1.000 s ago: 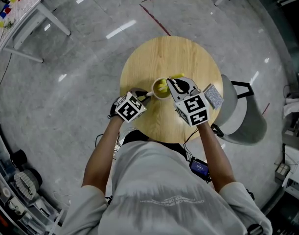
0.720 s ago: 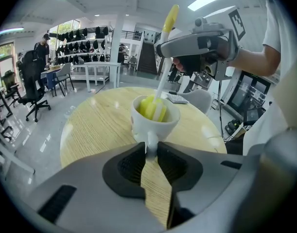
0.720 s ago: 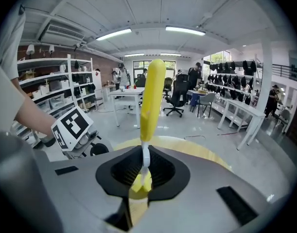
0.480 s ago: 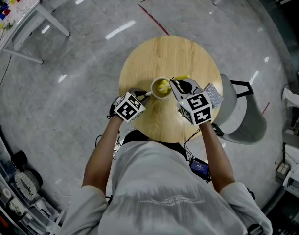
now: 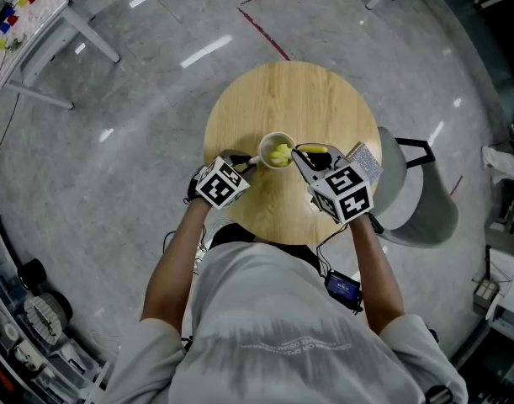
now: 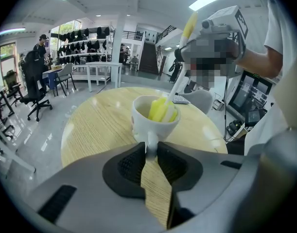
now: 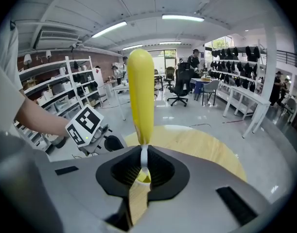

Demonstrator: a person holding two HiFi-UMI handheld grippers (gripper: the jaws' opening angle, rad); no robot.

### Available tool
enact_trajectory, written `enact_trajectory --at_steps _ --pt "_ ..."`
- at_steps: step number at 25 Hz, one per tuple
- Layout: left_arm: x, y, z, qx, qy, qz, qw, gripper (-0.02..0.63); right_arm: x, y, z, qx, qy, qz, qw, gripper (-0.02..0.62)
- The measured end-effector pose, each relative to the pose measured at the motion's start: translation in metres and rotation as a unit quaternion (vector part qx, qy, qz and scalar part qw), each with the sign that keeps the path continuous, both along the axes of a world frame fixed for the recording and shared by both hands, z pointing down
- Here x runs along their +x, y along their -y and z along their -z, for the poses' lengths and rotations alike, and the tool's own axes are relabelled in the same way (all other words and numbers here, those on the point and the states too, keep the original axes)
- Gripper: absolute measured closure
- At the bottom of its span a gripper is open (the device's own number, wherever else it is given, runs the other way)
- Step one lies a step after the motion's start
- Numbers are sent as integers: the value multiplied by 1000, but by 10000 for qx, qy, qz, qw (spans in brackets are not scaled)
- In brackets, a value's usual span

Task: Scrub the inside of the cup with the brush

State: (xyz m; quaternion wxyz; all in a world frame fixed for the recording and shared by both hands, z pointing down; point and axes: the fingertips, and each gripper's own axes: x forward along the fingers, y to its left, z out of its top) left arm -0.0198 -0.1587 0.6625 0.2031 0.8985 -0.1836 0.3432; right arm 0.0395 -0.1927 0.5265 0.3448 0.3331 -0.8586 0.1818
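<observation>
A white cup (image 5: 276, 151) stands near the middle of the round wooden table (image 5: 315, 99). My left gripper (image 5: 246, 165) is shut on the cup's handle (image 6: 150, 144); the cup (image 6: 155, 118) sits just beyond its jaws. My right gripper (image 5: 302, 156) is shut on the brush's thin white stem (image 7: 144, 160), with the yellow grip (image 7: 140, 101) rising above the jaws. The brush's yellow head (image 6: 163, 109) sits inside the cup, and its stem (image 6: 179, 81) slants up to the right gripper. In the head view the yellow head (image 5: 279, 153) shows in the cup's mouth.
A grey chair (image 5: 416, 196) stands at the table's right edge. A white-framed table (image 5: 38, 23) stands on the floor at the far left. Red tape lines (image 5: 265, 23) mark the floor beyond the table.
My right gripper has shifted a little to the right and toward me, tilting the brush in the cup. The left gripper and the cup have stayed put.
</observation>
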Motion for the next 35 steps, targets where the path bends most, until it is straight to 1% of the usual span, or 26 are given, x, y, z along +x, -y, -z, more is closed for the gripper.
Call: enact_trajectory --at_steps 5,11,14,17,20,23,25,27,31,35 --pt "1 0 0 9 -6 11 10000 518 -6 -1 -2 -152 393 -179 9989 540" --pt "-1 1 1 14 -7 22 10000 518 -18 11 0 22 681 -496 9964 540" --pt "1 0 1 10 -5 3 10000 520 -18 16 0 79 812 -760 9938 540" --pt "3 -1 -1 0 2 1 10000 520 -15 25 -1 110 965 -1114 9890 540" --pt "3 -1 -1 -6 2 1 10000 520 -11 35 -1 160 1152 -1553 9810 540" --pt "3 -2 -1 2 5 4 10000 520 -3 45 2 372 1289 -1933 9719 541" --pt "2 -3 0 2 3 5 10000 522 1 49 6 580 1301 -2045 9684 541" --pt "1 -3 1 -5 -4 2 10000 522 2 50 8 749 1199 -1988 9698 541" --pt "2 -1 0 -7 -15 -6 10000 522 4 45 5 1006 667 -1552 9805 540" --pt "1 0 0 -1 -15 -8 10000 520 9 36 4 1081 267 -1261 9857 534"
